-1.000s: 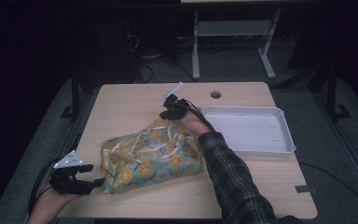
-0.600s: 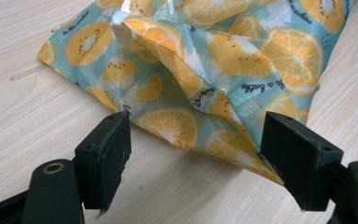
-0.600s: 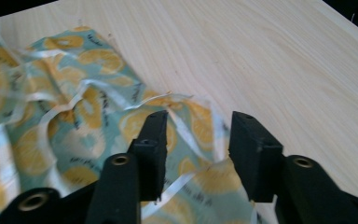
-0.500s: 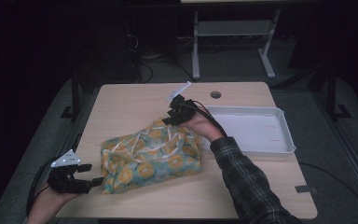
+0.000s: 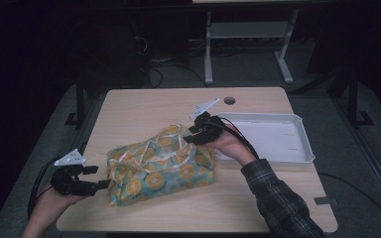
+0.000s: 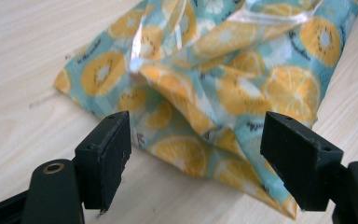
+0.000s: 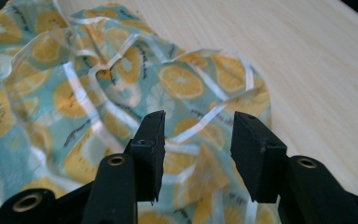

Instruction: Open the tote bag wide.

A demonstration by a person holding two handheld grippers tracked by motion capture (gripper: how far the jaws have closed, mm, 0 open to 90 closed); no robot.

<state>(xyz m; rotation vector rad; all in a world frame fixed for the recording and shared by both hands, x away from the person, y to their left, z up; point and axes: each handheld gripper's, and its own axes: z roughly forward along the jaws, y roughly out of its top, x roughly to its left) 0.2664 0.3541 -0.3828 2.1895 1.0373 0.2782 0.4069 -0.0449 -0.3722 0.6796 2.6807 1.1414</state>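
Observation:
A crumpled cloth (image 5: 158, 166) printed with orange and kiwi slices on pale blue lies on the wooden table (image 5: 144, 109). My left gripper (image 5: 98, 177) is at the cloth's near left corner, low over the table. Its jaws stand wide apart in the left gripper view (image 6: 196, 154), with the cloth's corner (image 6: 214, 79) just ahead and untouched. My right gripper (image 5: 191, 135) hovers over the cloth's far right part. Its jaws have just been opening and stand half apart (image 7: 198, 140). The cloth (image 7: 74, 93) lies below them and is not pinched.
A white tray (image 5: 305, 144) sits on the table's right side, just behind my right hand. A round cable hole (image 5: 229, 100) is near the far edge. Bare wood runs along the far and near sides of the cloth.
My right gripper has moved right and toward me along the cloth's far edge, and its jaws have gone from shut to half apart. The left gripper has stayed put.

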